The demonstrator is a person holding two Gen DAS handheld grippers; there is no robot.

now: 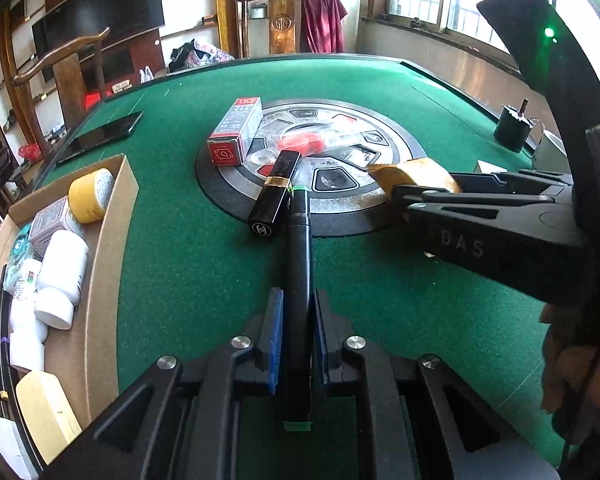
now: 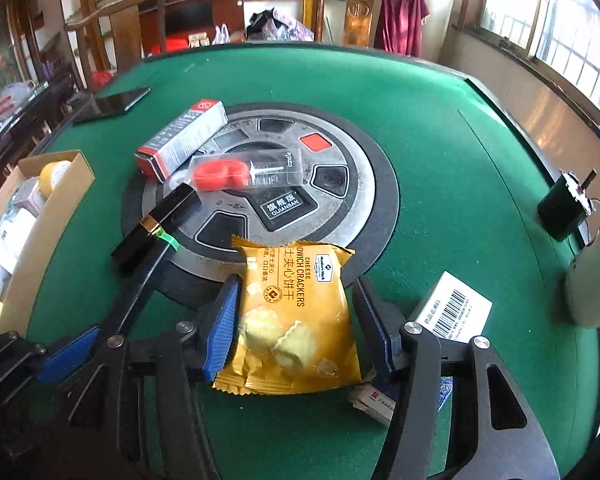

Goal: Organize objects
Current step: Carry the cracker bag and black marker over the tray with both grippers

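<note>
My left gripper [image 1: 295, 312] is shut on a black marker pen [image 1: 299, 280] with green ends, which lies along the fingers and points at a black lipstick tube [image 1: 275, 192]. The pen also shows in the right wrist view [image 2: 140, 280]. My right gripper [image 2: 296, 320] has its blue-padded jaws around a yellow cheese cracker packet [image 2: 296, 320], touching both sides of it just above the green table. In the left wrist view the right gripper [image 1: 404, 194] holds the packet [image 1: 416, 174] at the right. A cardboard box [image 1: 112, 248] at the left holds white bottles and a yellow jar.
A red and grey carton [image 2: 184, 136] and a clear pack with red pieces [image 2: 240, 170] lie on the round centre panel [image 2: 340, 208]. A phone [image 2: 114, 104] lies far left. A black motor [image 2: 564, 208], a white mug [image 2: 596, 280] and a barcoded box [image 2: 454, 308] stand at the right.
</note>
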